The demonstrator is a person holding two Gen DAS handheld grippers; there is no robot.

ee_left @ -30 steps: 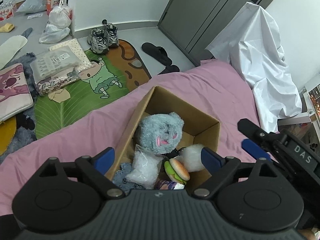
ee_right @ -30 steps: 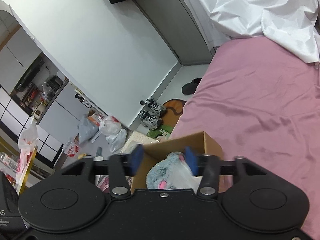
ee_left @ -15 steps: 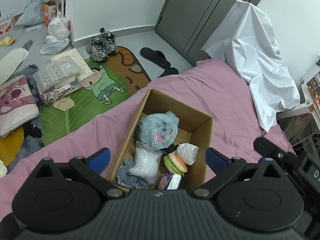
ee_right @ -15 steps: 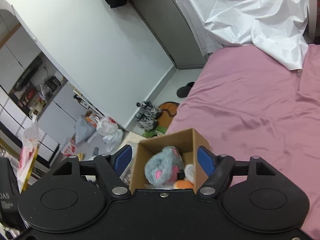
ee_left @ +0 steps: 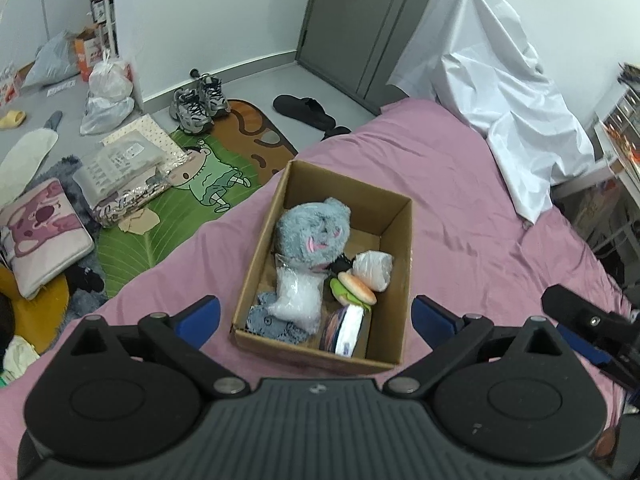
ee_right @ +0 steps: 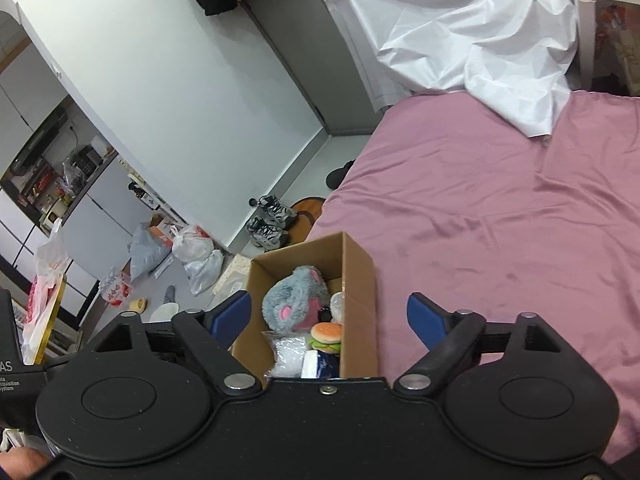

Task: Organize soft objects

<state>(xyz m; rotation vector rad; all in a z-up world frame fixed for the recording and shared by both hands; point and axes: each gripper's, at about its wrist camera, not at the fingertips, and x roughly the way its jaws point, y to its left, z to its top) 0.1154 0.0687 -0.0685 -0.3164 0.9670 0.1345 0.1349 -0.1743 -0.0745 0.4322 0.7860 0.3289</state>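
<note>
Both sets of tongs hang empty above the bed. The left gripper (ee_left: pixel 316 316) stands wide open, and the right gripper (ee_right: pixel 329 316) has just been opening, nothing between its jaws. Beyond them the box (ee_left: pixel 400 236) sits on the pink sheet (ee_left: pixel 460 184), holding the grey plush (ee_left: pixel 312 236), burger (ee_left: pixel 356 288) and bagged items, apparently gathered there for tidiness.

Lower centre of the right wrist view: the black tongs body hides the open brown cardboard box's (ee_right: pixel 360 280) near end; the white-and-dark packet (ee_right: pixel 316 362) is unidentifiable.
</note>
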